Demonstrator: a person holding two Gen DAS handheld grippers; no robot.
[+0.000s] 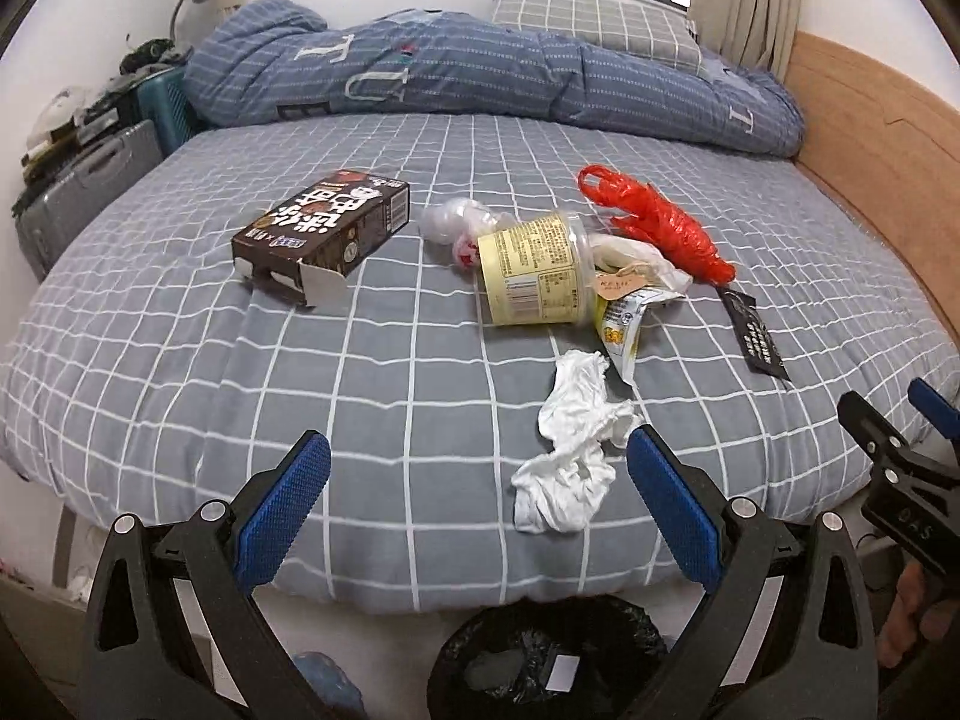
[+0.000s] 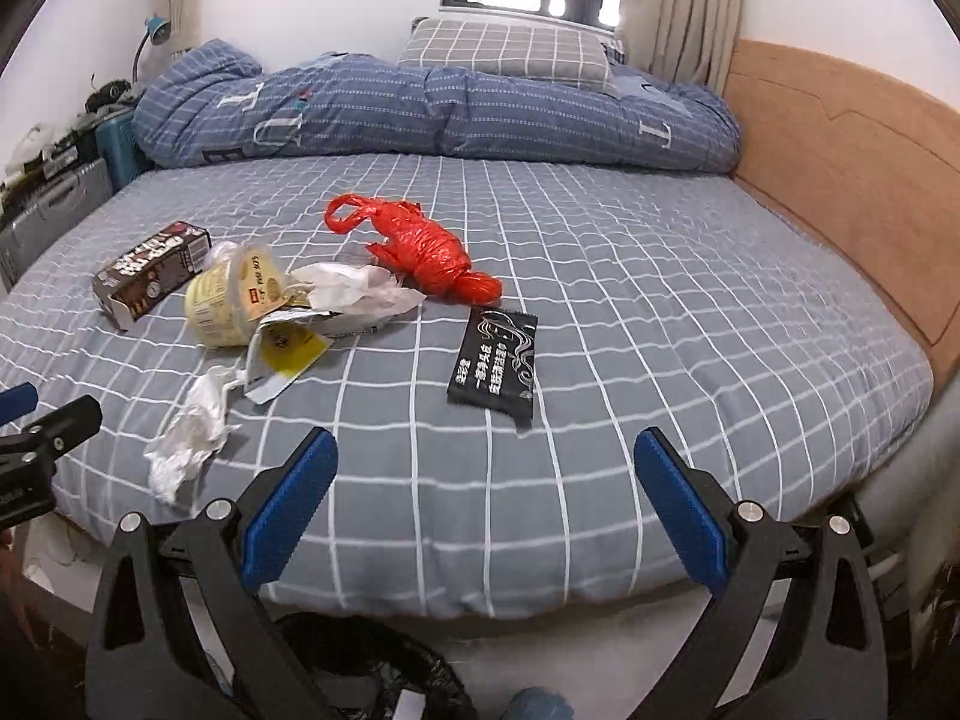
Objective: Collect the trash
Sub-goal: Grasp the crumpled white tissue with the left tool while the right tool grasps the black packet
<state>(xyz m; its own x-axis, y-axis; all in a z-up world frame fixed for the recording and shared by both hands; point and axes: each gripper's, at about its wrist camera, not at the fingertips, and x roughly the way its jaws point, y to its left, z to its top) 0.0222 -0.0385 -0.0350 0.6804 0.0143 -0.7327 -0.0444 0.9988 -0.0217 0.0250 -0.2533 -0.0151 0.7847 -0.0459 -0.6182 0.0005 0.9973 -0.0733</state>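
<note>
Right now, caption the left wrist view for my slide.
Open left gripper near crumpled tissue, trash strewn across checked bed.

A pale yellow plastic cup lies on its side; left of it lies a dark brown cardboard box (flap open), right a knotted red plastic bag, nearer a crumpled white tissue.

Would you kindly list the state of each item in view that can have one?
Left gripper: open, empty.
Right gripper: open, empty.
Brown cardboard box: lying flat, end flap open.
Pale yellow plastic cup: tipped on its side.
White crumpled tissue: lying on the bed.
Red plastic bag: twisted, lying on the bed.
Black flat packet: lying flat.
Black-lined trash bin: open.
</note>
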